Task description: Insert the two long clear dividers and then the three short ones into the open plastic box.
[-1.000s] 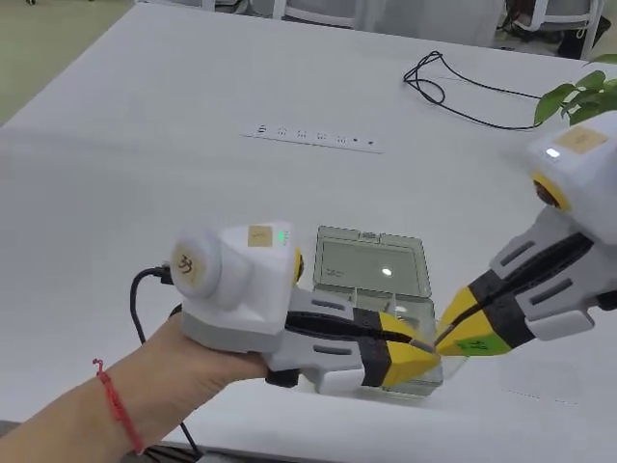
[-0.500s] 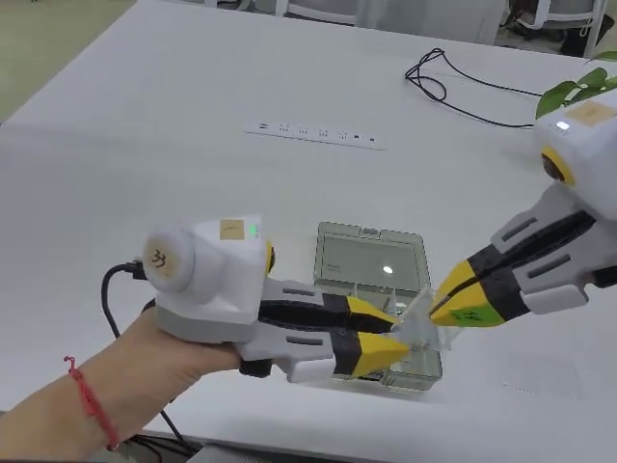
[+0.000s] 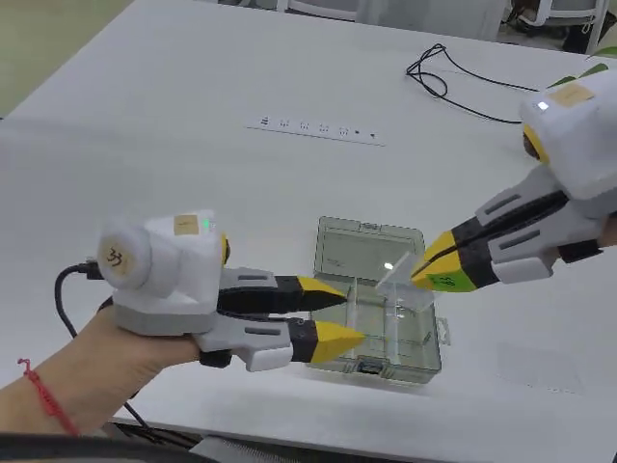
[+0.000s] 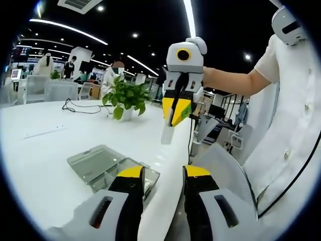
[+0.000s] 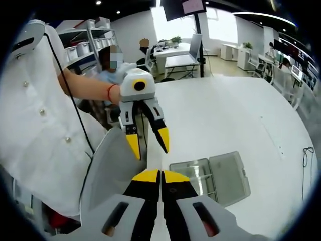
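The open clear plastic box [image 3: 424,340] lies near the table's front edge, with its lid [image 3: 371,253] folded flat behind it. My right gripper [image 3: 422,275] hangs just above the box, shut on a small clear divider [image 3: 395,285] that tilts down toward the tray. My left gripper [image 3: 337,313] is level with the box's left side, jaws open, nothing between them. In the left gripper view the right gripper [image 4: 175,118] holds the divider [image 4: 167,134] above the box [image 4: 103,168]. In the right gripper view the open left gripper [image 5: 149,143] faces me beside the box [image 5: 213,178].
A white power strip [image 3: 313,129] lies further back on the white table [image 3: 145,145], with a black cable [image 3: 453,87] at the far right and plant leaves [image 3: 603,72] at the right edge. The table's front edge runs just below the box. People sit in the background.
My left gripper has opened and drawn back left from the box's near corner. My right gripper has risen slightly with the clear divider in it, over the tray.
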A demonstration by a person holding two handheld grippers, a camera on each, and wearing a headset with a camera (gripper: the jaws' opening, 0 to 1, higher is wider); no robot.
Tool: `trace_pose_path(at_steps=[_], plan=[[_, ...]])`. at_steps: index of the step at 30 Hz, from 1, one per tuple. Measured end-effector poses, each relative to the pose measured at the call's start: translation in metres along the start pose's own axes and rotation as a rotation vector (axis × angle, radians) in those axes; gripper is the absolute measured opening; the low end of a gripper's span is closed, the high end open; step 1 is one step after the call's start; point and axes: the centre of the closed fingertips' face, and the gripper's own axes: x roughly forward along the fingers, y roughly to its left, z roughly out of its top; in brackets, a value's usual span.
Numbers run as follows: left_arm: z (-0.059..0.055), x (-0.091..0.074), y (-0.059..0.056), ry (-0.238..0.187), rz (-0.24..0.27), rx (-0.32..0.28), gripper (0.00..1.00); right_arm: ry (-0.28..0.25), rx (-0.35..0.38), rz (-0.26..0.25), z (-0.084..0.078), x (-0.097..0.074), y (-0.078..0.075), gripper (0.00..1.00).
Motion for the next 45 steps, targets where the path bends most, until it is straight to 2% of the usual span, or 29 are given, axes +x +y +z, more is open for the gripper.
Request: trace_pose_path(at_steps=[4,7,9,13,15,19,24,32,38,41,45], plan=[[-0.005,-0.007,0.009,0.011,0.038,0.002,0.4,0.01,-0.008,-0.009,-0.001,0.008,-0.006,0.02],[-0.012,-0.012,0.015,0.036,0.071,0.014,0.45,0.017,-0.005,-0.016,-0.002,0.016,-0.012,0.02],[-0.014,-0.015,0.02,0.037,0.085,0.022,0.48,0.026,-0.009,-0.025,-0.004,0.02,-0.016,0.02],[-0.016,-0.02,0.027,0.03,0.125,0.018,0.62,0.036,-0.01,-0.037,-0.007,0.03,-0.026,0.02],[-0.017,-0.021,0.029,0.029,0.134,0.027,0.64,0.035,-0.008,-0.04,-0.008,0.034,-0.03,0.02],[-0.019,-0.023,0.032,0.03,0.144,0.03,0.66,0.046,-0.015,-0.05,-0.012,0.046,-0.04,0.02],[-0.022,-0.025,0.036,0.035,0.151,0.033,0.76,0.043,-0.016,-0.057,-0.016,0.061,-0.052,0.03],[-0.038,-0.025,0.043,0.079,0.152,0.036,0.92,0.064,-0.03,-0.068,-0.028,0.084,-0.062,0.02],[-0.049,-0.024,0.048,0.103,0.154,0.02,0.95,0.057,-0.002,-0.067,-0.043,0.102,-0.074,0.02],[-0.053,-0.025,0.05,0.111,0.158,0.013,0.96,0.064,0.002,-0.066,-0.047,0.105,-0.075,0.02],[-0.052,-0.025,0.051,0.103,0.16,-0.002,0.96,0.059,0.011,-0.063,-0.049,0.107,-0.079,0.02]])
